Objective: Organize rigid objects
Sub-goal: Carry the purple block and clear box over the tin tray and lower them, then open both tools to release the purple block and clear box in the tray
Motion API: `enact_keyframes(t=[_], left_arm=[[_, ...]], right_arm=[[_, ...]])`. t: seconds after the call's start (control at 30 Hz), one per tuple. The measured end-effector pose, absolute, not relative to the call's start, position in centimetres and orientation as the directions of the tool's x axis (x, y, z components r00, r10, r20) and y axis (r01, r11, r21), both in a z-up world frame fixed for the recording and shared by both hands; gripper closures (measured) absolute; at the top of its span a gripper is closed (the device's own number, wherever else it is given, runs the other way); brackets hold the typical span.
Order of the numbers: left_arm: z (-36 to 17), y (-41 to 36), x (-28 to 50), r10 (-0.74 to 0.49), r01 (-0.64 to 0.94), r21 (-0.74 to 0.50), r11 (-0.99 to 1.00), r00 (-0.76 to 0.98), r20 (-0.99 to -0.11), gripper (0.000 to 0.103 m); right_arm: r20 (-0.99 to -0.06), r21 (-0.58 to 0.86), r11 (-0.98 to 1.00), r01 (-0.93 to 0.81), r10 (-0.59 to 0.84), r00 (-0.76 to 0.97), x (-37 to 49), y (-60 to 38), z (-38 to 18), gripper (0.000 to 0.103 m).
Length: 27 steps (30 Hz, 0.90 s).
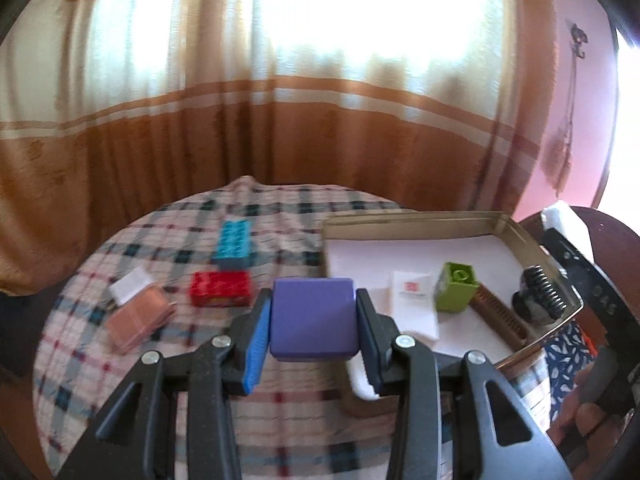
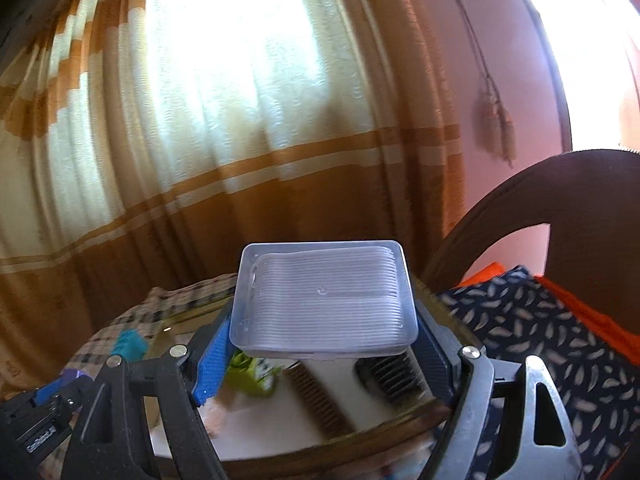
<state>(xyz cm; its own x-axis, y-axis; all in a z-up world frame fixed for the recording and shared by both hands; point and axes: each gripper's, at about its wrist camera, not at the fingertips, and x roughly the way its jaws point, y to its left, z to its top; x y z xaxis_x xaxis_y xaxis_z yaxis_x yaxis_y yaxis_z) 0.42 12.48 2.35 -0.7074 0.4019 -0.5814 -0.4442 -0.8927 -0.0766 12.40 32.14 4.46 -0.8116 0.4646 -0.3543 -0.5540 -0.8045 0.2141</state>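
Observation:
My left gripper (image 1: 313,322) is shut on a purple block (image 1: 312,318) and holds it above the checked tablecloth, just left of the shallow box (image 1: 404,218). In the box lie a green block (image 1: 456,288), a white card (image 1: 414,304), a brown comb (image 1: 500,316) and a black ridged piece (image 1: 538,294). My right gripper (image 2: 324,320) is shut on a clear ribbed plastic tray (image 2: 326,300) and holds it over the same box (image 2: 280,448). A red brick (image 1: 221,289), a blue brick (image 1: 235,245) and a pink box (image 1: 138,316) lie on the cloth.
The round table (image 1: 120,380) has a checked cloth and stands before orange-and-cream curtains. A dark wooden chair back (image 2: 520,216) with patterned blue and orange cloth (image 2: 532,332) stands at the right. The right gripper's body (image 1: 580,280) shows at the left wrist view's right edge.

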Motion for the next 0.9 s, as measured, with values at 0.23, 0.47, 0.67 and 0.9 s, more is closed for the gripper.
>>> enact_keyframes(t=[0.23,0.47,0.67,0.9], left_arm=[[1.3,17.0,-0.6,0.423,-0.494,-0.066,-0.867,-0.660,-0.620,0.064],[0.4,20.4,-1.4,0.415,-0.514,-0.048,-0.856,-0.629,-0.658,0.064],[-0.4,22.4,-1.6,0.408,-0.529,-0.035,-0.848,-0.609,-0.680,0.064],[-1.3,23.4,-1.8,0.380,-0.517,-0.013,-0.856,-0.612,-0.694,0.064]], right_arm=[[-0.392,0.157,-0.782,-0.603,0.511,-0.765,10.3,34.2,3.8,0.021],[-0.443,0.153,-0.772,-0.617,0.504,-0.741,8.0,35.3,3.4,0.021],[-0.462,0.147,-0.777,-0.613,0.494,-0.737,7.1,35.3,3.1,0.021],[-0.490,0.127,-0.795,-0.594,0.470,-0.734,6.3,35.1,2.9,0.021]])
